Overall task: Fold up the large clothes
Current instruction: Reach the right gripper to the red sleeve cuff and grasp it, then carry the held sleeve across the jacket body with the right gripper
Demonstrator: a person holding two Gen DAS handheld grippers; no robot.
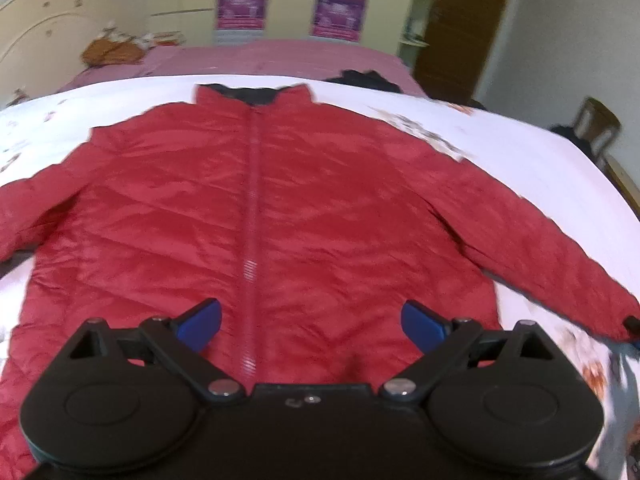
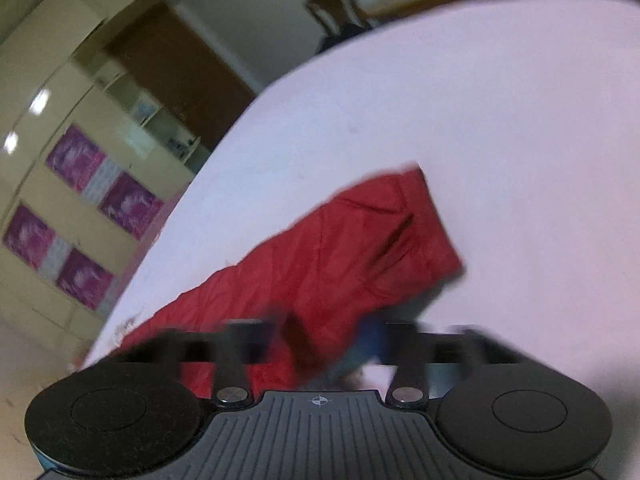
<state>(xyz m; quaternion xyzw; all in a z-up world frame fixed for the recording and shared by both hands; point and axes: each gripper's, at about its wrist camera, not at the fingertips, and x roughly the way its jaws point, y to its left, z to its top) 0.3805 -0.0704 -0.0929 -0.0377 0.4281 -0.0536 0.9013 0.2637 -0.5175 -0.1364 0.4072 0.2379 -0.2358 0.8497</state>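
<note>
Two grippers work over one red jacket (image 1: 256,208), which lies face up and zipped on the bed (image 1: 540,168), hem nearest, collar at twelve o'clock, so that both sleeves can be brought inward in turn. Nearest in the left wrist view, the left gripper (image 1: 311,326) hangs above the hem with its blue fingers (image 1: 202,322) spread wide and nothing between them; I judge it is waiting to pin or take the body while the other side is handled. Its zip (image 1: 252,216) runs straight away toward twelve, a handy centre line for the fold. At four o'clock the sleeve (image 1: 560,248) stretches out to the side, its cuff near the frame's edge.

Motion blur smears the right wrist view: the right gripper (image 2: 326,340) sits at the sleeve (image 2: 320,264), with red cloth around the jaws, but whether they are closed on it I cannot tell. Beyond, toward one o'clock, the cuff (image 2: 432,216) rests on the white sheet (image 2: 480,120).

Farther off, a pink cover (image 1: 280,56) lies across the bed's head, with wardrobes (image 1: 280,0) behind.
</note>
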